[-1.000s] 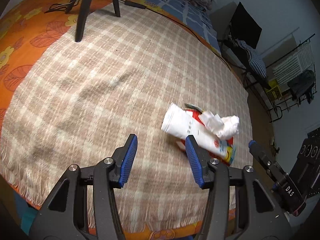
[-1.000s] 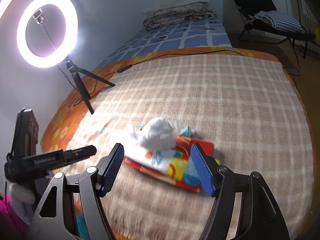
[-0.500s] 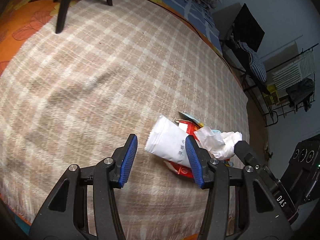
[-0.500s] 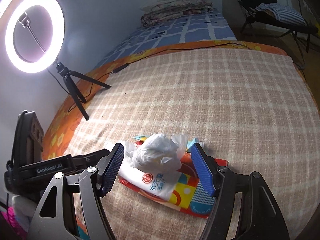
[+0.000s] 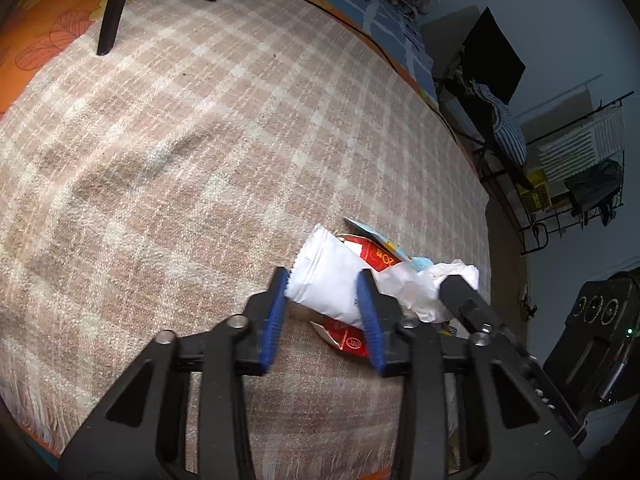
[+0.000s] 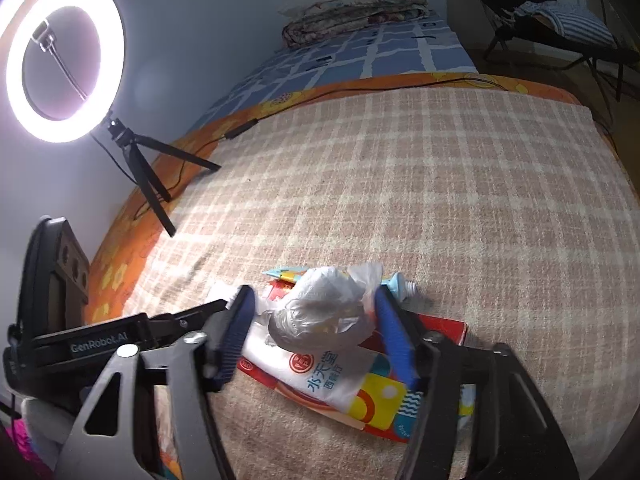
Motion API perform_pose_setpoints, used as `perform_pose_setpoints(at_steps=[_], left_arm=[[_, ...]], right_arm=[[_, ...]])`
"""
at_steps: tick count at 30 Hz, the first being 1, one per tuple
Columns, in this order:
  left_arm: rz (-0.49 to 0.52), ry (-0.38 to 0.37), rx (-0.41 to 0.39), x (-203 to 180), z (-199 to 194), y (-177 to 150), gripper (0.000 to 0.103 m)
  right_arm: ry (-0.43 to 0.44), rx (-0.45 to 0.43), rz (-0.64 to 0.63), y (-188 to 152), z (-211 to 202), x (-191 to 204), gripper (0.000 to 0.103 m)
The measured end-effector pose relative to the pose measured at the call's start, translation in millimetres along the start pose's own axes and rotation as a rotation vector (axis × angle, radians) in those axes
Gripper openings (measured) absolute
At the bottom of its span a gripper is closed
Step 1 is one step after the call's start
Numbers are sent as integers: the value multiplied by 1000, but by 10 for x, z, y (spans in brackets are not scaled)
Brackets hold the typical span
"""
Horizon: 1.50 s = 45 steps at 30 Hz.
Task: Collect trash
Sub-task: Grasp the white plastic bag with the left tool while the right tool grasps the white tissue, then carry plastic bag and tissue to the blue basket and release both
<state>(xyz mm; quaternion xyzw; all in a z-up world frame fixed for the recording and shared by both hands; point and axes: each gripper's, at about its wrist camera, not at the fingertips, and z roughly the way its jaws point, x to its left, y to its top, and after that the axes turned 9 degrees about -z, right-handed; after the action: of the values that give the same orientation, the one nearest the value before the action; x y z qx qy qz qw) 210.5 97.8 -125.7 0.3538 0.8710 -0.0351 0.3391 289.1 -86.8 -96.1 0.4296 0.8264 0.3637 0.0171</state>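
A pile of trash lies on the checked blanket (image 5: 200,140) near the bed's front edge. A white snack packet (image 5: 324,280) lies on a flat red box (image 5: 348,338). A crumpled clear plastic bag (image 6: 324,308) sits on top, with a small blue tube (image 6: 400,282) behind. My left gripper (image 5: 324,300) is open, its blue pads on either side of the packet's white end. My right gripper (image 6: 316,328) is open, its pads on either side of the crumpled bag. The packet's printed end (image 6: 360,388) shows in the right wrist view.
A lit ring light (image 6: 64,60) on a black tripod (image 6: 152,176) stands at the blanket's far left, with a cable (image 6: 360,88) along the orange sheet. Folded bedding (image 6: 356,16) lies at the far end. A chair (image 5: 492,92) and a rack (image 5: 580,168) stand beside the bed.
Both grippers have moved forward onto the trash pile. The left one now straddles the white packet and has narrowed; the right one now straddles the crumpled bag.
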Motion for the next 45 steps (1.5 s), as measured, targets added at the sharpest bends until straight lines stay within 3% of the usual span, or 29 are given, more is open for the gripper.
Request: perform_pose_setpoints(at_steps=[4,10,24,34,45], left_arm=[[14,-5,-11,-80,-3,0,19],[58,-13,-51,-191,-138,12,10],[180,-82,-152,-438,-849,-152,5],[290,-141,-224,-404,-1523,-424,3],[387,-184,-248,-373,-1992,-857,3]], right_arm=[[5,15,-3,-24,27,-12,36],[-11,-8,-6,-32,-56,-29,25],[-59,-141,-40,26,-663,14,22],[-88,-155,-115,-158,-1023,159,22],[-92,-160,-149,-451,-1328,304,22]])
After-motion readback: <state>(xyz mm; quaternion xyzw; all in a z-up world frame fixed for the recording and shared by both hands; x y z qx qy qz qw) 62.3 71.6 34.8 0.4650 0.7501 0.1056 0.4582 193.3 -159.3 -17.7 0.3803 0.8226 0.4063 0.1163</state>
